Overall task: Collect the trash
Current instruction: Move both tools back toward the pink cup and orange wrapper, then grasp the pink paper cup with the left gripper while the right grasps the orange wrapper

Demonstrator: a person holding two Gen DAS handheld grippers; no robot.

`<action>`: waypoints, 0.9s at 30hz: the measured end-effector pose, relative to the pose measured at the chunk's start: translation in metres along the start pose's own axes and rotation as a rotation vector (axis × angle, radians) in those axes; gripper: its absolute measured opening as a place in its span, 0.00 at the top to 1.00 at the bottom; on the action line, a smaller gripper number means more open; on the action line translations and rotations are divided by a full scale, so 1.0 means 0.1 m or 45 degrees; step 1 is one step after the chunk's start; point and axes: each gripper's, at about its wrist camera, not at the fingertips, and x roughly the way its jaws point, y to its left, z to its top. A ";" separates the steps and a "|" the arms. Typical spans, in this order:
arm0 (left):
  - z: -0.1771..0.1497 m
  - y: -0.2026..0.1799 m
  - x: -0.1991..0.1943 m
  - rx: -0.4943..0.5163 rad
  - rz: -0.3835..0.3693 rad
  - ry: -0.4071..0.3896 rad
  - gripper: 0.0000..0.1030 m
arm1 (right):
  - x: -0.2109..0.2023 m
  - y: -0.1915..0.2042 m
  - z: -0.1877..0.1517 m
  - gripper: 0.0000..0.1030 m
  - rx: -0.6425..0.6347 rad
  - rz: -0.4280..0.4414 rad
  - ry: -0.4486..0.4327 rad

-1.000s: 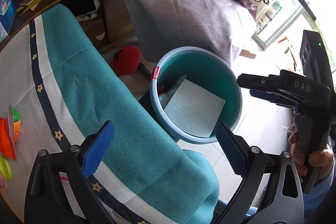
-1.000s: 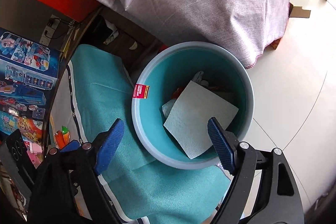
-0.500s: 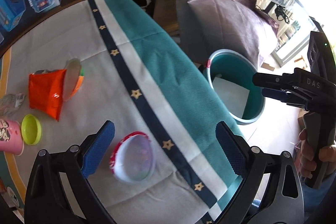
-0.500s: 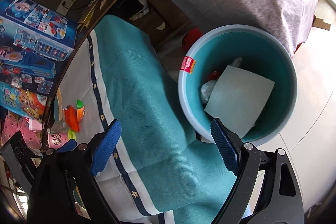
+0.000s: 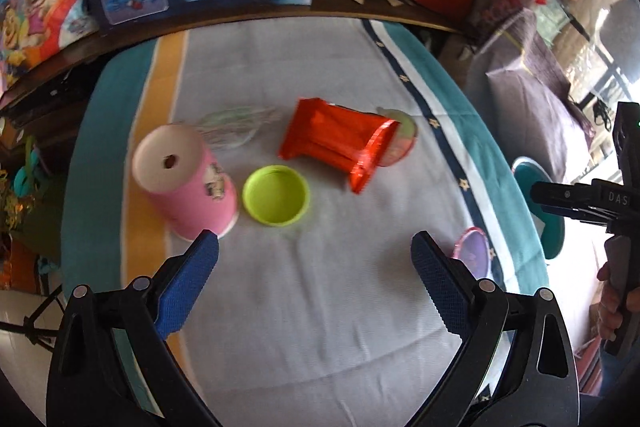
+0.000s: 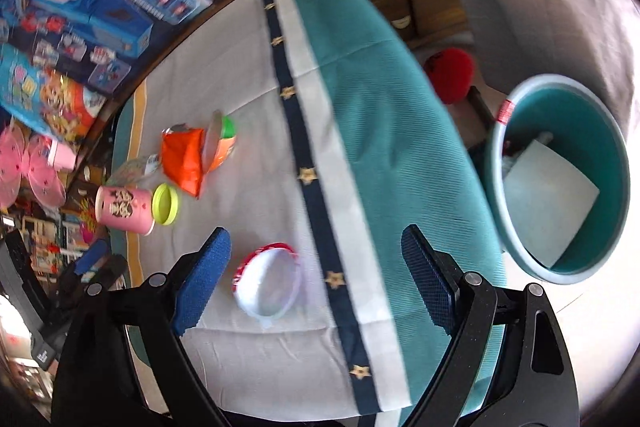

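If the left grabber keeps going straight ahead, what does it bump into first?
Probably the round lime-green plastic lid. It lies on the tablecloth almost centred ahead of the open left gripper, with the upside-down pink paper cup just left of that line. Depth is hard to judge, so it might touch bare cloth first.

1. A table (image 5: 320, 327) covered in a white cloth with teal edges
2. Near left: pink cup (image 5: 186, 183) on its side, green lid (image 5: 276, 200) beside it
3. Farther: orange wrapper (image 5: 340, 143), clear plastic (image 5: 236, 127)
4. Right: a clear lid (image 6: 268, 283)
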 end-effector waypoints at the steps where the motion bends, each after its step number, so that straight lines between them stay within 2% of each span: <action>1: -0.01 0.11 -0.02 -0.022 0.016 -0.008 0.06 | 0.04 0.11 0.02 0.17 -0.034 -0.007 0.009; 5: 0.02 0.49 0.02 -0.091 0.087 -0.018 0.06 | 0.19 0.50 0.09 0.16 -0.142 -0.039 0.038; 9: 0.06 0.70 0.13 -0.115 0.116 -0.011 0.06 | 0.37 0.86 0.20 0.16 -0.263 -0.078 0.065; 14: 0.16 0.74 0.35 -0.107 0.102 0.013 0.06 | 0.60 1.24 0.36 0.16 -0.407 -0.116 0.111; 19: 0.26 0.77 0.57 -0.108 0.086 0.018 0.06 | 0.74 1.44 0.47 0.16 -0.480 -0.130 0.121; 21: 0.27 0.80 0.63 -0.118 0.051 0.005 0.06 | 0.79 1.49 0.50 0.16 -0.506 -0.151 0.125; 22: 0.27 0.82 0.64 -0.129 0.026 -0.009 0.09 | 0.82 1.52 0.51 0.16 -0.517 -0.160 0.130; 23: 0.27 0.83 0.64 -0.135 0.018 -0.018 0.30 | 0.85 1.54 0.51 0.16 -0.529 -0.168 0.133; 24: 0.26 0.84 0.64 -0.134 0.008 -0.006 0.39 | 0.88 1.57 0.52 0.16 -0.544 -0.175 0.137; 27: 0.24 0.89 0.58 -0.147 -0.036 0.002 0.38 | 1.00 1.68 0.53 0.16 -0.626 -0.214 0.147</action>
